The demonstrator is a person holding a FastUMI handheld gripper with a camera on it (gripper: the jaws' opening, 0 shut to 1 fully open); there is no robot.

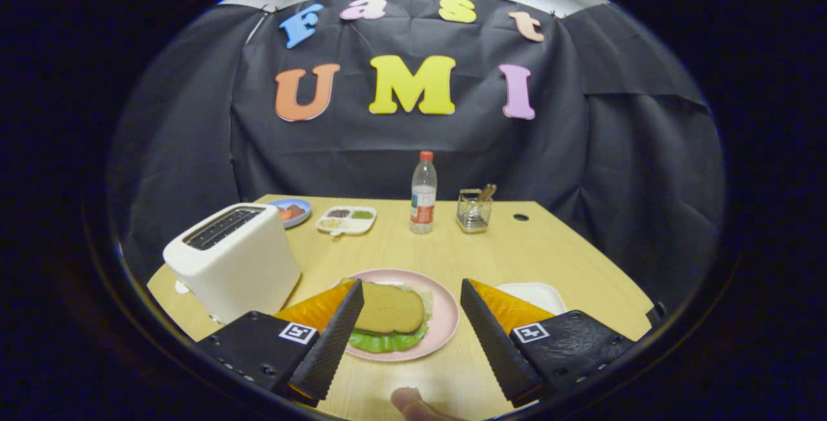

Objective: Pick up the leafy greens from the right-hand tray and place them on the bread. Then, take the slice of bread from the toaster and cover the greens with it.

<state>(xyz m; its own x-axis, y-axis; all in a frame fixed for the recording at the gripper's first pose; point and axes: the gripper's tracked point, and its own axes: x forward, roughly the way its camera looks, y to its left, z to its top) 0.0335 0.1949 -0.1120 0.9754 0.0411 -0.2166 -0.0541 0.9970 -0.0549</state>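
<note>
Gripper view: gripper (pixel 411 318) hangs above the wooden table (pixel 555 246), fingers spread wide, nothing between them, nothing held. Pink plate (pixel 446 321) sits just ahead, partly behind the left finger. On the plate a slice of bread (pixel 391 308) lies on top of leafy greens (pixel 384 342), green edge sticking out along the near side. Bottom slice can't be made out under the stack. White toaster (pixel 236 259) stands to the left of the plate, well apart from the fingers; slots look dark, no bread seen poking out, though the angle is shallow. White tray (pixel 536 293) shows just beyond the right finger, its visible part bare. Far side of the table: water bottle (pixel 423 192), wire holder (pixel 473 211), divided dish (pixel 347 219), blue plate (pixel 292 210) behind the toaster. A fingertip (pixel 407 398) shows at the near table edge.

Step judgement: both placements look done, greens covered by bread, so the task seems at or near its end. Next move probably just calls for backing the open gripper away without nudging the plate; nothing left to grasp as far as I can tell.
</note>
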